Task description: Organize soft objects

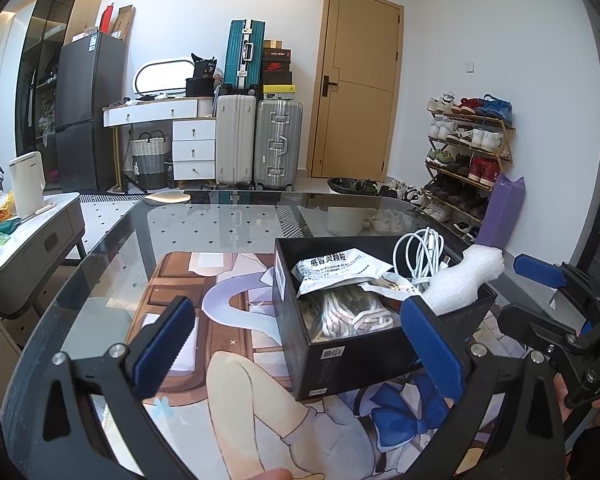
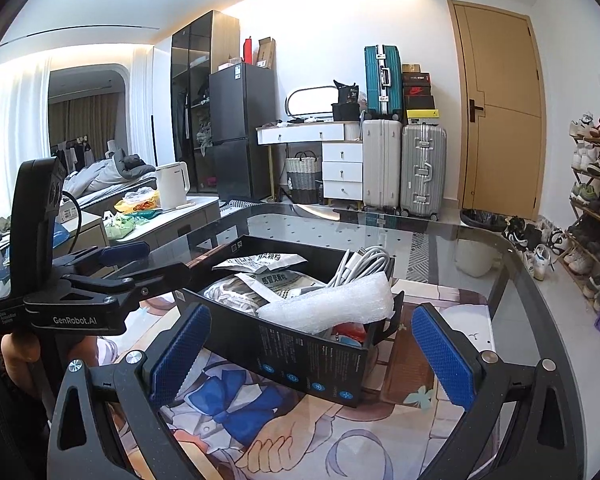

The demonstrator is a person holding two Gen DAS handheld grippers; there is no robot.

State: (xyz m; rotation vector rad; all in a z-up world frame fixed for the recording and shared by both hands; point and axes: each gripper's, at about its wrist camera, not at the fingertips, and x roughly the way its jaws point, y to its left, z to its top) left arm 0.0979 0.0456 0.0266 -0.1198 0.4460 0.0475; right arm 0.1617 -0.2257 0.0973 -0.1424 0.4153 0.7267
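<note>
The left gripper (image 1: 300, 340) stood with its blue-padded fingers spread wide and nothing between them; its right pad overlapped the near corner of the black box (image 1: 352, 356) in the view, though contact could not be confirmed. The right gripper (image 2: 314, 354) was likewise spread wide and empty, its pads flanking the near side of the same box.

The box sat open-topped on an illustrated mat (image 1: 228, 364) laid on the glass table (image 1: 236, 216). Inside lay a white foam wrap (image 2: 332, 302) draped over the rim at one end, printed sachets (image 1: 340, 270) on top of a bundle of pale cord (image 1: 348, 312), a coiled white cable (image 1: 418, 252) toward the far side, and a small red item (image 2: 352, 330), only partly visible, under the foam.

Beyond the table, to the left, a low cabinet (image 1: 40, 232) carried a white kettle (image 1: 27, 182) and snack bags. Against the far wall stood a dark fridge (image 1: 88, 108), a white dresser (image 1: 180, 136), three suitcases (image 1: 260, 140), a wooden door (image 1: 356, 84) and a loaded shoe rack (image 1: 464, 156).
</note>
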